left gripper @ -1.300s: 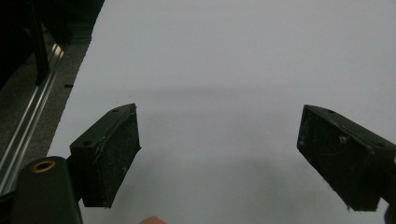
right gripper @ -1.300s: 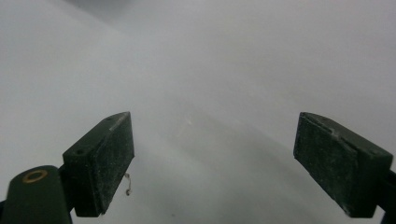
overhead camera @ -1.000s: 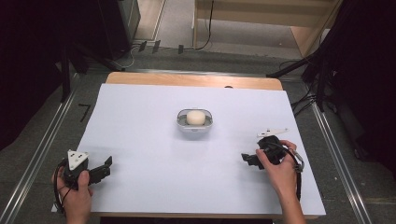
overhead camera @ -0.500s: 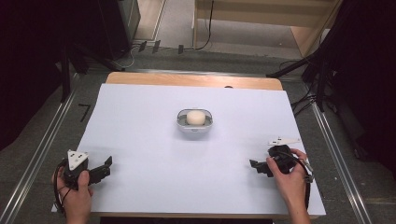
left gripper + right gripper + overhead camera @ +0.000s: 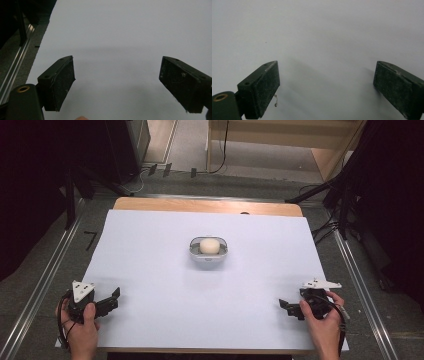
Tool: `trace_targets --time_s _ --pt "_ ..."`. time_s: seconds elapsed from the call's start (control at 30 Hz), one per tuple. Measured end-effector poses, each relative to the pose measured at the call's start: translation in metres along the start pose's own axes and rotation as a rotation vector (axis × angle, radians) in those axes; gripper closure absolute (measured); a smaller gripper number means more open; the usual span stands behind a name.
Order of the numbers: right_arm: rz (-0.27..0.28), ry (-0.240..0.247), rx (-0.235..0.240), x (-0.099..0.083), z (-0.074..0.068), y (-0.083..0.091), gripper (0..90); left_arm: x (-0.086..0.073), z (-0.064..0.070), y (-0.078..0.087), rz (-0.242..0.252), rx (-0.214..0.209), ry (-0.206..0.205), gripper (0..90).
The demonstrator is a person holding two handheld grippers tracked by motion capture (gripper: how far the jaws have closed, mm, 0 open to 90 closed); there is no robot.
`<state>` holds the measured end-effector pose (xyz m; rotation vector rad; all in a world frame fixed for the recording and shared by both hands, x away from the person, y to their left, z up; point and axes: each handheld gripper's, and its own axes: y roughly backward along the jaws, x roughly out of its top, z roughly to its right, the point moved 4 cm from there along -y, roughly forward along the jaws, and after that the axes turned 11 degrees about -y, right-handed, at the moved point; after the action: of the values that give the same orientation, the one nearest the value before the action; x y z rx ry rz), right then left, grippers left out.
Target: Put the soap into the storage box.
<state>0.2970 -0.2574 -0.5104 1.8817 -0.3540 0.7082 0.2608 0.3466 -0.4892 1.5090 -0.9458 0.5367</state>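
1. A white sheet (image 5: pixel 165 270) covers most of the frame's centre, lying on a wooden table (image 5: pixel 207 206) whose bare edge shows above it.
2. Grey floor (image 5: pixel 40 265) flanks both sides, with metal rails (image 5: pixel 47 270) running diagonally.
3. Pale wooden furniture (image 5: pixel 280 140) stands at upper right.
4. Dark curtains (image 5: pixel 30 180) fill the upper corners.

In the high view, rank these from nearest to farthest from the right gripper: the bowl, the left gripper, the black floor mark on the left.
From the right gripper:
1. Bowl, mid-table, holding a pale round thing.
2. Left gripper, near-left corner.
3. Black floor mark, off the table's left edge.
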Motion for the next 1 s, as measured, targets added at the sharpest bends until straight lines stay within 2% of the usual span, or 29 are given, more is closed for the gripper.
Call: trace_targets --time_s 0.2,0.33,0.57,0.67,0.7,0.77,0.97,1.0 --pt "0.024 -0.017 -0.001 -0.007 0.007 0.008 6.4 0.000 0.000 0.000 0.001 0.001 -0.001 14.1" --pt "0.064 -0.040 0.017 -0.013 0.017 0.019 4.8 0.000 0.000 0.000 0.001 0.002 -0.004 14.1" --pt "0.090 -0.058 -0.013 -0.026 0.033 0.029 4.8 0.000 0.000 0.001 0.005 0.000 -0.005 14.1" --pt "0.100 -0.063 -0.008 -0.030 0.035 0.032 4.8 0.000 0.001 0.000 0.006 0.004 -0.008 14.0" --pt "0.124 -0.055 0.002 -0.032 0.037 0.037 4.7 0.000 0.001 0.000 0.005 0.006 -0.010 14.0" --pt "0.137 -0.050 0.001 -0.034 0.038 0.041 4.1 0.000 0.001 0.001 0.007 0.004 -0.010 14.0" --pt "0.173 -0.065 0.003 -0.042 0.047 0.051 2.8 0.000 0.001 0.002 0.017 0.009 -0.014 14.1" --pt "0.185 -0.076 -0.007 -0.045 0.049 0.054 2.8 0.000 0.001 0.002 0.017 0.009 -0.017 14.1"
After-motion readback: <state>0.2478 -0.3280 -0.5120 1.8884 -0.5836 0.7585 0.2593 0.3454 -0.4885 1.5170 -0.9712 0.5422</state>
